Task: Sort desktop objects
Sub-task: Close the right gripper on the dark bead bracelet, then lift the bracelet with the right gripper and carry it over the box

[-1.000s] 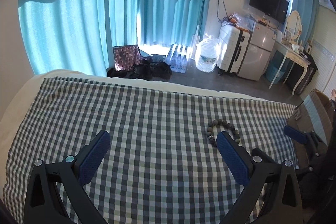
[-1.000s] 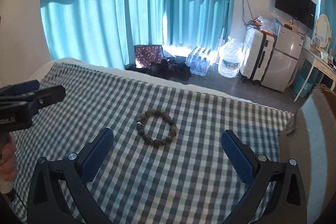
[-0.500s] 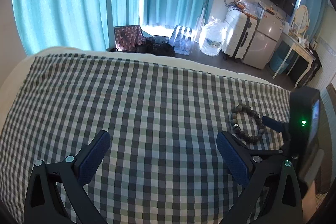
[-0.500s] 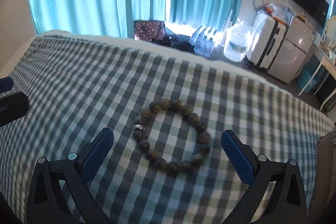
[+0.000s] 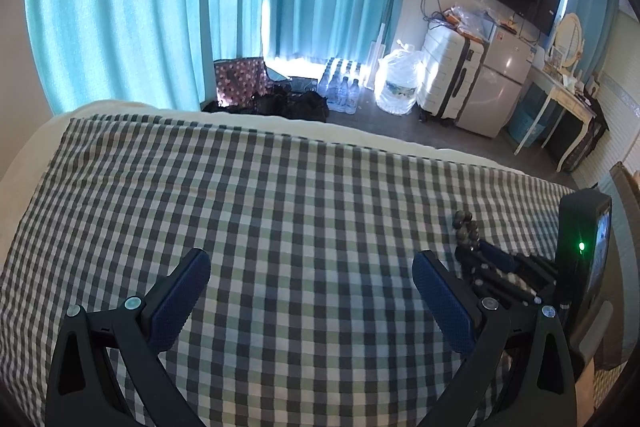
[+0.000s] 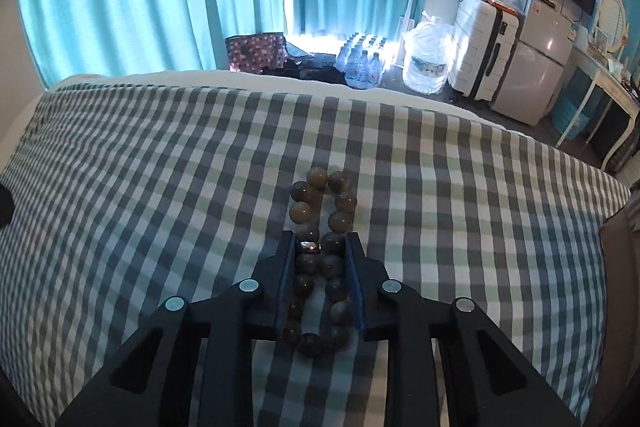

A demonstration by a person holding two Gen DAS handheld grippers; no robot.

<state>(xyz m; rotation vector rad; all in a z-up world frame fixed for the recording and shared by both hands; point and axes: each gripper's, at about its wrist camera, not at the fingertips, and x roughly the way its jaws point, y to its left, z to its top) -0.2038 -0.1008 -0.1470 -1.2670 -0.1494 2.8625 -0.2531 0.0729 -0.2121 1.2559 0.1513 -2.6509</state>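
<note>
A bracelet of round brown-grey beads [image 6: 320,227] with one silver bead lies on the checked cloth [image 6: 160,187]. My right gripper [image 6: 320,247] is shut on the bracelet, squeezing the ring into a narrow loop between its blue pads. Half of the loop sticks out ahead of the fingertips. In the left wrist view the bracelet [image 5: 466,227] shows at the right with the right gripper [image 5: 476,251] on it, partly hidden by my left finger. My left gripper [image 5: 310,279] hangs open over bare cloth to the left of it, holding nothing.
The checked cloth [image 5: 280,187] covers a bed with a cream edge [image 5: 240,117]. Beyond it on the floor are dark bags [image 5: 280,99], water bottles [image 5: 340,89], a large water jug [image 5: 400,87], a white suitcase [image 5: 448,75] and a small fridge [image 5: 496,83].
My right gripper came down over the bracelet and shut on it, pressing the round ring into a narrow loop. My left gripper sank a little and stays open.
</note>
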